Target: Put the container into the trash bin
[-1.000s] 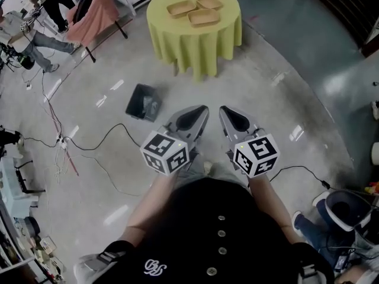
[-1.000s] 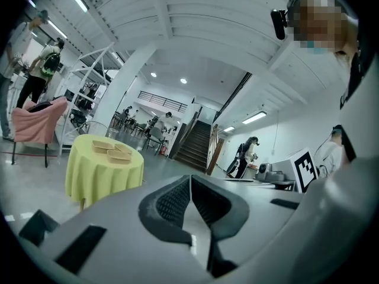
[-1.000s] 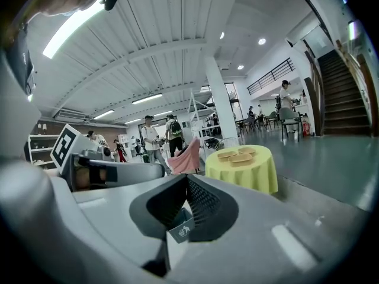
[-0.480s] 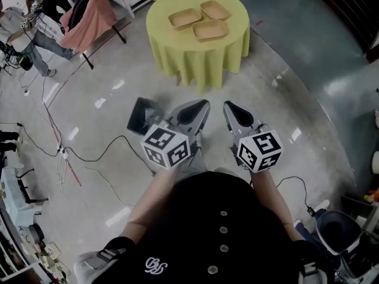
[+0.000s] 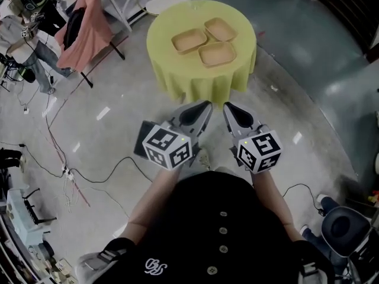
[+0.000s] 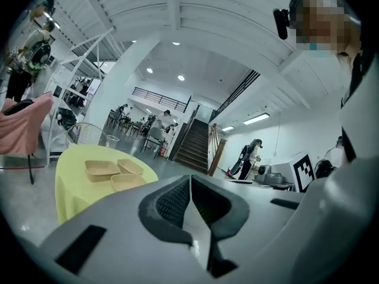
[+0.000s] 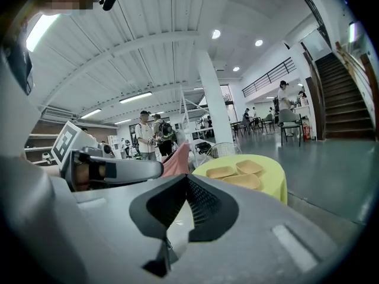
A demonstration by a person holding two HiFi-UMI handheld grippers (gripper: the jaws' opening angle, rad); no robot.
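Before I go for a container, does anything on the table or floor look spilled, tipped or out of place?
Nothing stands out. The three tan shallow containers sit flat and empty on the round table with the yellow-green cloth, and nothing is spilled. The only untidy thing is the loose cables trailing over the grey floor at left.

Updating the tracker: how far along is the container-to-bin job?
Done: nothing; three containers sit on the yellow table. In hand: nothing; left gripper and right gripper, jaws shut and empty, point at the table. To do: grasp a container, drop it in the trash bin by the left gripper.
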